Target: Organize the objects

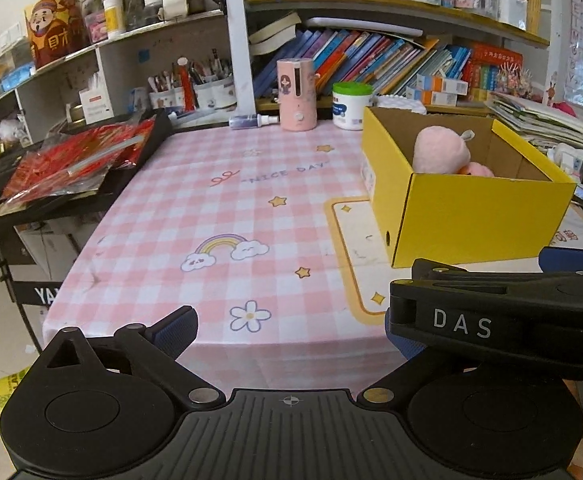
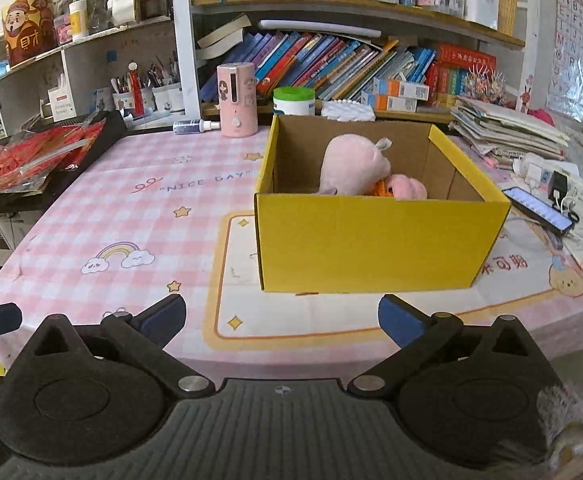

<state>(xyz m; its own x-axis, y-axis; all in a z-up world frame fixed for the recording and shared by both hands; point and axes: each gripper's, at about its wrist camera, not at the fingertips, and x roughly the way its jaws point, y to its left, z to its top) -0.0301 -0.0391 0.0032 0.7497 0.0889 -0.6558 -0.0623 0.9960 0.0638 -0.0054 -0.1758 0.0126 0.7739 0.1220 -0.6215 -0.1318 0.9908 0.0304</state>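
Observation:
An open yellow cardboard box [image 2: 371, 240] stands on the pink checked tablecloth [image 2: 131, 220], and it also shows at the right in the left wrist view [image 1: 471, 216]. Inside it lie a big pink plush toy [image 2: 351, 164] [image 1: 439, 152], a smaller pink plush [image 2: 409, 188] and something orange [image 2: 383, 190]. My right gripper [image 2: 283, 314] is open and holds nothing, just short of the box's near wall. My left gripper [image 1: 291, 332] is open too, with nothing in it, over the table's near edge left of the box. The right gripper's black body [image 1: 491, 312] covers part of its right finger.
At the table's back stand a pink cylinder [image 2: 237, 100], a green-lidded white tub [image 2: 293, 100] and a lying spray bottle [image 2: 195, 125]. Red packets [image 2: 31, 160] lie on a black keyboard at left. A phone [image 2: 539, 208] and stacked papers [image 2: 507, 128] sit right. Shelves of books rise behind.

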